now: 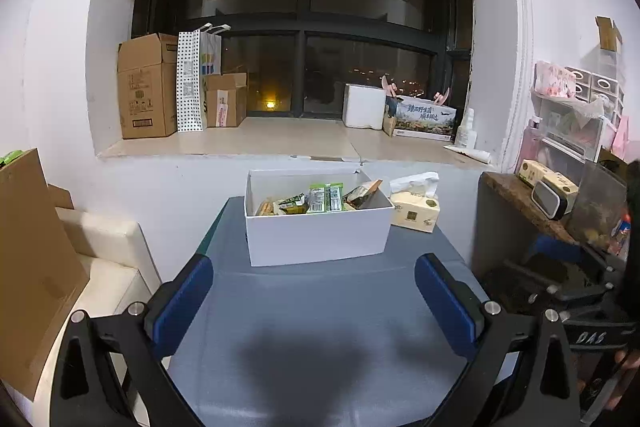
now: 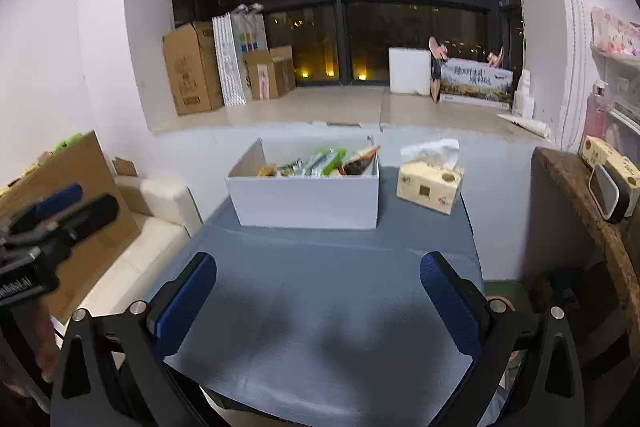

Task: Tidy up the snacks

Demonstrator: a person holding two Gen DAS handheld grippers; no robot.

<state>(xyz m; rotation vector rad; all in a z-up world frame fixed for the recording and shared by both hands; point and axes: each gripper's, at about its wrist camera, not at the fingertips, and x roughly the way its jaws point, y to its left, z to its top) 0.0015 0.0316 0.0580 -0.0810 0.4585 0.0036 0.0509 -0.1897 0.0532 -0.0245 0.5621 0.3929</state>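
Presently, the white box [image 1: 316,235] stands at the far end of the grey table [image 1: 320,307], holding the snack packets [image 1: 326,198], which lie wholly inside it. A tissue pack [image 1: 416,213] sits just beside the box on its right. The left gripper [image 1: 314,301] hovers over the near, bare part of the table, jaws spread wide and holding nothing. The right gripper [image 2: 318,301] is likewise released and unloaded above the near table surface.
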